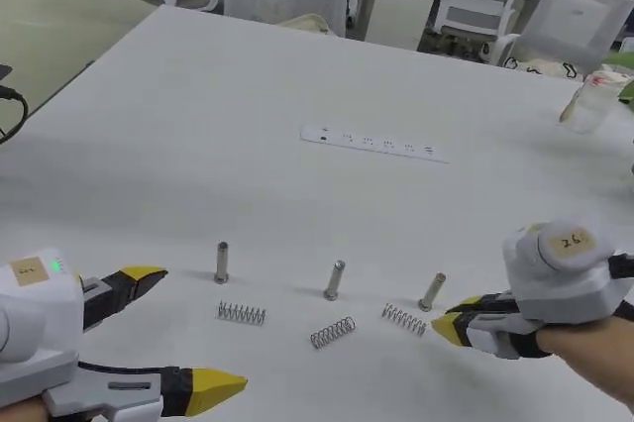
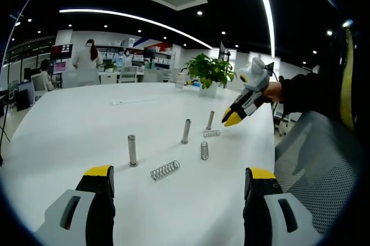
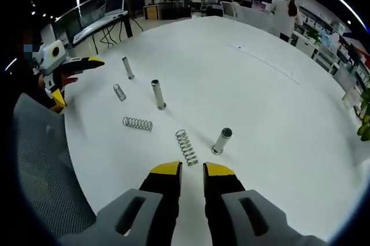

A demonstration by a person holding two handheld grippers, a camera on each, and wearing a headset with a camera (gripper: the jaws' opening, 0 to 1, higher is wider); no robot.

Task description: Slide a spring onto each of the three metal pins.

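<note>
Head view, looking down at a white desk (image 1: 198, 125). Three short metal pins are standing upright in a row across the lower centre of the frame: a left pin (image 1: 222, 262), a middle pin (image 1: 335, 280) and a right pin (image 1: 432, 291). Three springs are lying flat just below them, one near each pin: a left spring (image 1: 242, 313), a middle spring (image 1: 332, 332) and a right spring (image 1: 403, 319). No spring is sitting on a pin, so the threading looks not yet begun.

The left gripper (image 1: 198, 326) is hovering at the lower left of the frame, its yellow-tipped jaws spread wide and holding nothing. The right gripper (image 1: 443, 327) is hovering at the lower right, just beside the right spring, its jaws drawn almost together with a slim gap and gripping nothing. A white power strip (image 1: 374, 143) is lying higher up, near the centre.

Several things could be going wrong from here. The pins look free-standing, so a jaw brushing one may be tipping it over. The springs are round and light, so a jaw closing off-centre may be sending one rolling or squirting away. The right jaws probably need widening before they can be straddling a spring.
</note>
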